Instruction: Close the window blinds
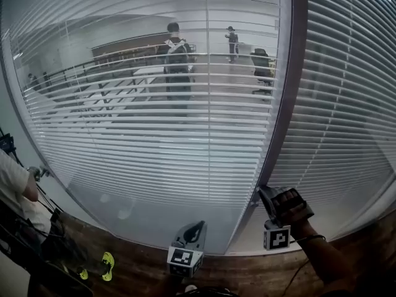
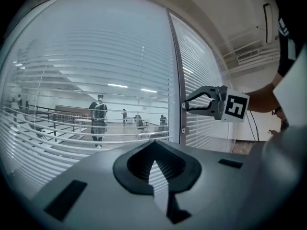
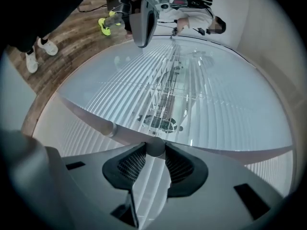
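White slatted blinds (image 1: 154, 135) hang behind a large glass pane, their slats tilted so that the room beyond shows through. A second pane with blinds (image 1: 340, 135) lies to the right of a grey upright frame (image 1: 281, 122). My right gripper (image 1: 263, 193) reaches to that frame low down. Its jaws are shut on a small round knob (image 3: 154, 146) that sticks out from the frame. My left gripper (image 1: 193, 231) hangs lower and to the left, apart from the glass, shut with nothing between its jaws. In the left gripper view my right gripper (image 2: 192, 103) sits at the frame.
A second small knob (image 2: 183, 130) sits on the frame just below the held one. Dark wood floor (image 1: 142, 271) runs along the window's foot. A person with yellow shoes (image 1: 107, 266) stands at the left among cables. Several people and desks show beyond the glass.
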The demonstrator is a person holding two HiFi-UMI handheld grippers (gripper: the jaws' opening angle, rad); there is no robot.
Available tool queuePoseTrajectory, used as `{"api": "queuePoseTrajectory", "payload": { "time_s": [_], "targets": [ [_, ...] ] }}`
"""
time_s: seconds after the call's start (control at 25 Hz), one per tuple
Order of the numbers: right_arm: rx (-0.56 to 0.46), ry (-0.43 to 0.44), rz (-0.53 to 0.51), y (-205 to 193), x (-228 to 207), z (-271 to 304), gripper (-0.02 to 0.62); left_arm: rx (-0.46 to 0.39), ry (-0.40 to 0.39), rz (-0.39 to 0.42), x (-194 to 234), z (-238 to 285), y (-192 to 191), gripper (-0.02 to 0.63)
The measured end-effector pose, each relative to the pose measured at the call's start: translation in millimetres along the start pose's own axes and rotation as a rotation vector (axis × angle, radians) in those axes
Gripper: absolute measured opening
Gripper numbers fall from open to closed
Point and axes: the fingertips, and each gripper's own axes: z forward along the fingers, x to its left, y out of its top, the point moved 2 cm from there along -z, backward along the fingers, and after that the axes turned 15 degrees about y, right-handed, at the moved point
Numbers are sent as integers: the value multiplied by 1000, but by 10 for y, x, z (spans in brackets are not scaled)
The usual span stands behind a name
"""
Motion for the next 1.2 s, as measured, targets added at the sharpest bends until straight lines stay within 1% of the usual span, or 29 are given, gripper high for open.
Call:
{"api": "queuePoseTrajectory", "payload": {
  "time_s": [0.08, 0.16, 0.2, 0.28, 0.36, 0.44, 0.52, 0.6, 0.68, 0.76, 0.84, 0.96, 1.16, 1.2],
  "targets": [
    [-51, -34, 95, -7, -19, -44, 123, -5, -4, 2, 4, 2, -4, 0],
    [-117, -68, 232, -21, -22, -107, 124, -5, -1, 3, 17, -1, -11, 0],
    [-146, -85, 321, -41, -28, -138, 126, -4, 4, 2, 25, -2, -14, 0],
    [-202, -108, 535, -79, -39, -175, 127, -3, 15, 0, 44, 3, -1, 0],
    [-254, -110, 729, -64, -24, -171, 127, -7, 12, 6, 30, 20, 19, 0],
    [-288, -111, 858, -27, 2, -146, 130, -16, -2, 9, -14, 45, 30, 0],
    [-326, -130, 983, -14, -8, -128, 146, -22, -7, 9, -23, 59, 36, 0],
    [-395, -162, 1160, -43, -41, -124, 175, -19, -9, 11, -16, 56, 27, 0],
    [-461, -189, 1359, -102, -49, -102, 181, -16, -7, 11, -17, 53, 35, 0],
    [-509, -212, 1516, -141, -43, -79, 181, -17, 14, 10, 7, 57, 76, 0],
    [-539, -247, 1608, -156, -56, -68, 181, -15, 24, 3, 25, 63, 84, 0],
    [-562, -268, 1695, -153, -88, -50, 179, -19, 0, 7, -14, 60, 53, 0],
    [-539, -282, 1756, -150, -59, -20, 177, -19, 0, 6, 0, 42, 27, 0],
    [-538, -283, 1763, -150, -56, -11, 155, -20, 2, 5, 13, 43, 30, 0]
  ]
}}
